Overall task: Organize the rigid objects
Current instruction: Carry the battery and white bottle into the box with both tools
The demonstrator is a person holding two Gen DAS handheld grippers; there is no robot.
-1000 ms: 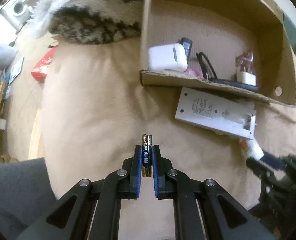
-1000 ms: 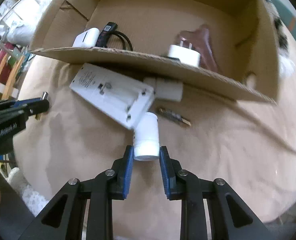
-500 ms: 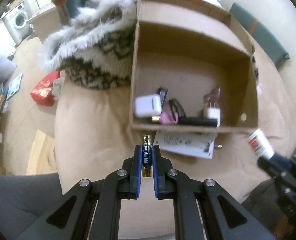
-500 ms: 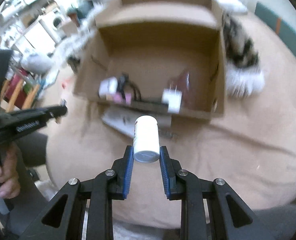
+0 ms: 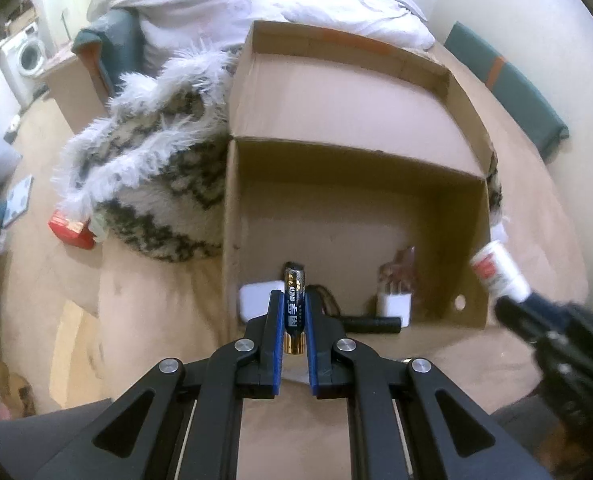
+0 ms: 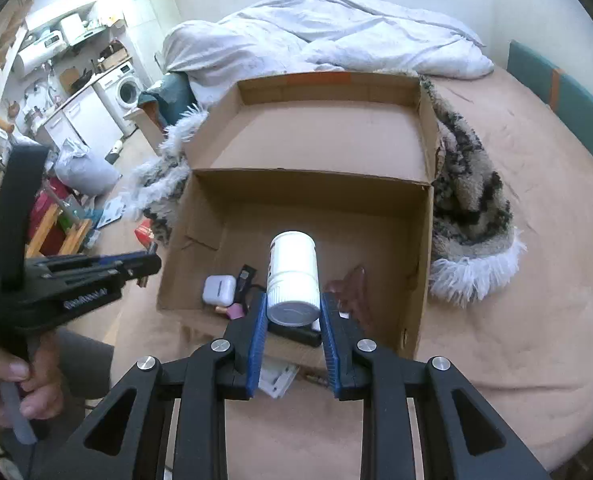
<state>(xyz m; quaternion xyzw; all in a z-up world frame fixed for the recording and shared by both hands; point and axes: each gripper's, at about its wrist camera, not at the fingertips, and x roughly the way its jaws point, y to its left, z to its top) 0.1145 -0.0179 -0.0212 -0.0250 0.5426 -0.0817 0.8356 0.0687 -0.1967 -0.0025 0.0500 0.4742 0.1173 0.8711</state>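
Left gripper (image 5: pixel 294 312) fingers clamped on a battery (image 5: pixel 294 300), upright, gold end down. Right gripper (image 6: pixel 292 316) fingers clamped on the cap end of a white bottle (image 6: pixel 292 276). Both loads hang in the air over the near edge of the box (image 6: pixel 424 264), which sits on the bed (image 6: pixel 516 320).

In the box: a white case (image 6: pixel 218 290), a black cable (image 5: pixel 328 300), a white plug (image 5: pixel 394 306), a black stick (image 5: pixel 372 324).

Risks, as I judge them:
- Battery is held by a narrow strip of its side; a jolt could twist it loose onto the bed.
- Bottle is smooth and round, gripped low; it may tip forward out of the fingers.
- Dropped from up here, either could bounce off the items below or hit the near wall.
- The two grippers are close; they could knock together over the box.

Hard to read: the brownish thing (image 6: pixel 352 280) by the plug, possibly a clear wrapper. The flat white item (image 6: pixel 278 378) outside the box is mostly hidden behind the right fingers. Bottle label is blurred.
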